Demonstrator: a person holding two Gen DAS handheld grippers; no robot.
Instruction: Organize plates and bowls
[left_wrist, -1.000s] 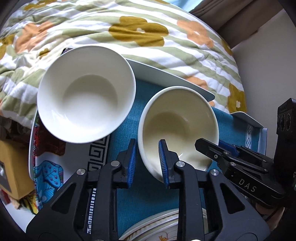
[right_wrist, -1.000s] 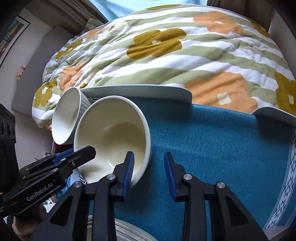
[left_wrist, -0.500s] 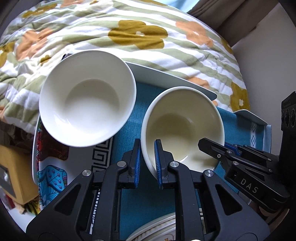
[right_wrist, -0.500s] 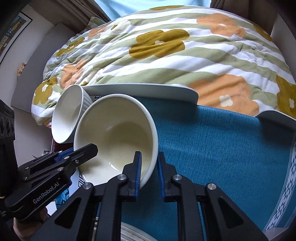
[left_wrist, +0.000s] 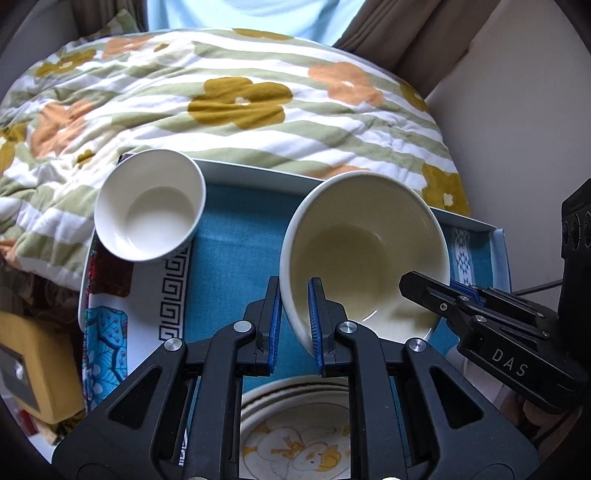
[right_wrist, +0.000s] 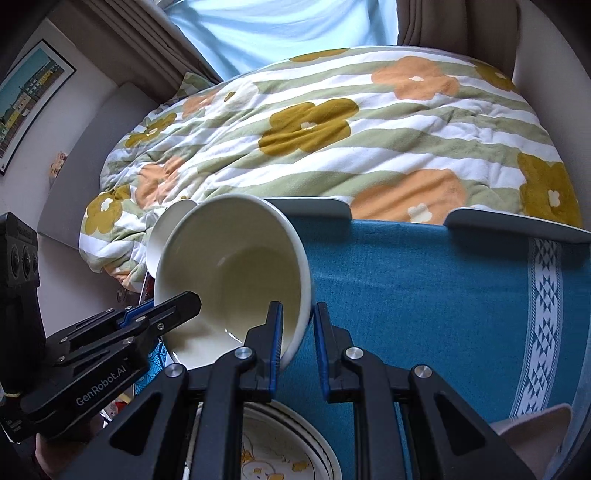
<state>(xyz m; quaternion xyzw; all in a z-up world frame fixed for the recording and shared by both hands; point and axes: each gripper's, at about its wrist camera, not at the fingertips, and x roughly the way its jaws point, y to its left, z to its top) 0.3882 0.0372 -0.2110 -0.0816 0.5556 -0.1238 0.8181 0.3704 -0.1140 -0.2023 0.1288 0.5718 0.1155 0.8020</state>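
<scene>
A cream bowl (left_wrist: 365, 251) (right_wrist: 236, 269) hangs tilted above the blue cloth (left_wrist: 236, 258) of a tray, held by both grippers. My left gripper (left_wrist: 293, 317) is shut on the bowl's near left rim. My right gripper (right_wrist: 297, 332) is shut on the opposite rim. Each gripper shows in the other's view: the right gripper (left_wrist: 424, 291) and the left gripper (right_wrist: 177, 306). A smaller white bowl (left_wrist: 149, 206) (right_wrist: 166, 225) sits at the tray's far left, partly hidden behind the cream bowl in the right wrist view. A stack of flower-patterned plates (left_wrist: 295, 435) (right_wrist: 280, 454) lies below the grippers.
The tray's pale rim (left_wrist: 258, 171) (right_wrist: 314, 205) borders a flowered quilt (left_wrist: 240, 99) (right_wrist: 332, 129) on a bed. A patterned plate (left_wrist: 103, 332) with a key border lies at the left. The cloth's right half (right_wrist: 424, 295) is bare. A yellow box (left_wrist: 29, 358) stands far left.
Both grippers closed onto the cream bowl's rim, then rose with it. The bowl has come up off the cloth, and the white bowl and tray look farther away.
</scene>
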